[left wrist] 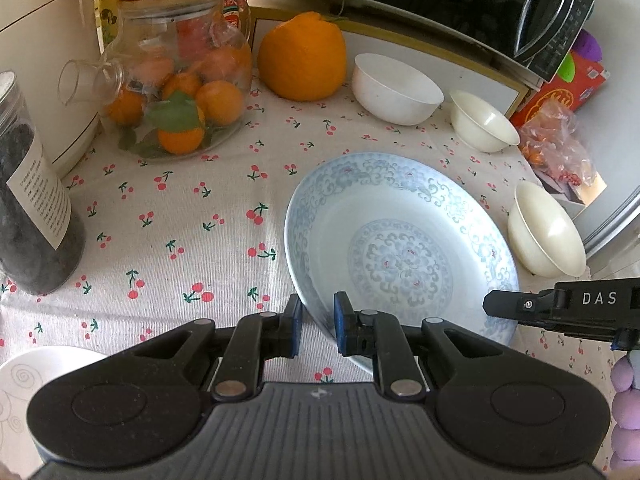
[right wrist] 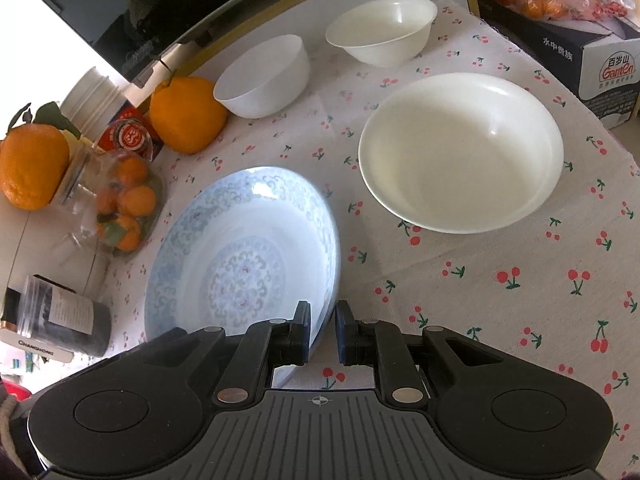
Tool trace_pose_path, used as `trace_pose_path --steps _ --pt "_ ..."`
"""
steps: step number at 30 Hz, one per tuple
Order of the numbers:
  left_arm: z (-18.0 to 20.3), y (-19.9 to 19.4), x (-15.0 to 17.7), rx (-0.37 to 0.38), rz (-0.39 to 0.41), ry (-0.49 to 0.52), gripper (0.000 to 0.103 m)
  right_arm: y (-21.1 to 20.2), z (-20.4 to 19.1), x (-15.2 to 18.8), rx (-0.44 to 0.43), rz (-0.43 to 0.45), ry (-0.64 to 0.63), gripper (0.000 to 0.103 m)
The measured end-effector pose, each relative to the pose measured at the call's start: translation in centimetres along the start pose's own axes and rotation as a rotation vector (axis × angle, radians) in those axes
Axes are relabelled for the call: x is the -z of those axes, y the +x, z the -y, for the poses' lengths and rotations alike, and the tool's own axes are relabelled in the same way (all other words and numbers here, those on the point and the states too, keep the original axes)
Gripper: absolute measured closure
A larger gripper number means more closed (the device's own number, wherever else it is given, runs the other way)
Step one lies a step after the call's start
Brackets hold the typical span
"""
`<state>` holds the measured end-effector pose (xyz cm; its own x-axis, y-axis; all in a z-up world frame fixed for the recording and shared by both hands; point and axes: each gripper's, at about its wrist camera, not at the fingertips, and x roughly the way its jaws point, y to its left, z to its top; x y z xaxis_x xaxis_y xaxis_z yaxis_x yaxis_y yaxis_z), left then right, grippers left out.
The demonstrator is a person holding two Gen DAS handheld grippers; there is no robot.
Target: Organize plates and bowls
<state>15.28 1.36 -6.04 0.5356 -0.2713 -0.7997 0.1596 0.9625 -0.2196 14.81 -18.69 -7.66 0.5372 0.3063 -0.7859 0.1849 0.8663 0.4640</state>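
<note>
1. Two grippers are clamped on one blue-patterned plate (left wrist: 400,248), which is seen right of centre in the left wrist view, over the cherry-print tablecloth (left wrist: 180,220).
2. In this view the plate's near-left rim is pinched between the narrowly set blue pads of the left gripper (left wrist: 318,328) at the lower middle of the frame.
3. At the lower right edge, the black tip of the right gripper (left wrist: 504,304) is seen against the plate's right rim.
4. A white bowl (left wrist: 396,88) is found at the upper middle, a small cream bowl (left wrist: 482,122) just right of it, and another cream bowl (left wrist: 546,228) at the right edge; a large orange (left wrist: 302,56) and a glass jar of small oranges (left wrist: 180,92) are seen at the upper left.
5. In the right wrist view the same plate (right wrist: 240,248) is placed left of centre, its near-right rim held between the nearly closed pads of the right gripper (right wrist: 322,334).
6. The plate may be tilted off the cloth, though this cannot be settled.
7. A wide cream bowl (right wrist: 460,152) is set at the upper right, apart from the plate, with the white bowl (right wrist: 264,76) and another cream bowl (right wrist: 380,30) along the top.
</note>
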Motion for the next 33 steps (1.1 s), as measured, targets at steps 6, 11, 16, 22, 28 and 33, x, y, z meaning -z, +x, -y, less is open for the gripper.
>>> trace_pose_path --steps 6,11,16,22,28,33 --pt "0.1 -0.7 0.0 -0.014 0.019 0.014 0.073 -0.4 -0.1 -0.2 0.000 0.011 -0.016 0.080" --pt "0.4 -1.6 0.1 -0.026 0.037 0.040 0.045 -1.3 -0.2 -0.2 -0.015 0.024 -0.037 0.053" --pt "0.3 -3.3 0.3 -0.030 0.064 0.044 0.020 -2.9 -0.4 0.0 -0.023 0.036 -0.063 0.031" --pt "0.1 -5.4 1.0 -0.039 0.083 0.064 0.011 -5.0 -0.6 0.8 -0.026 0.052 -0.110 0.021" --pt "0.0 -7.1 1.9 -0.048 0.078 0.098 0.005 -7.0 -0.7 1.5 -0.041 0.071 -0.135 0.014" --pt "-0.2 -8.5 3.5 -0.029 0.057 0.114 0.003 -7.8 -0.9 1.8 -0.085 0.054 -0.149 0.010"
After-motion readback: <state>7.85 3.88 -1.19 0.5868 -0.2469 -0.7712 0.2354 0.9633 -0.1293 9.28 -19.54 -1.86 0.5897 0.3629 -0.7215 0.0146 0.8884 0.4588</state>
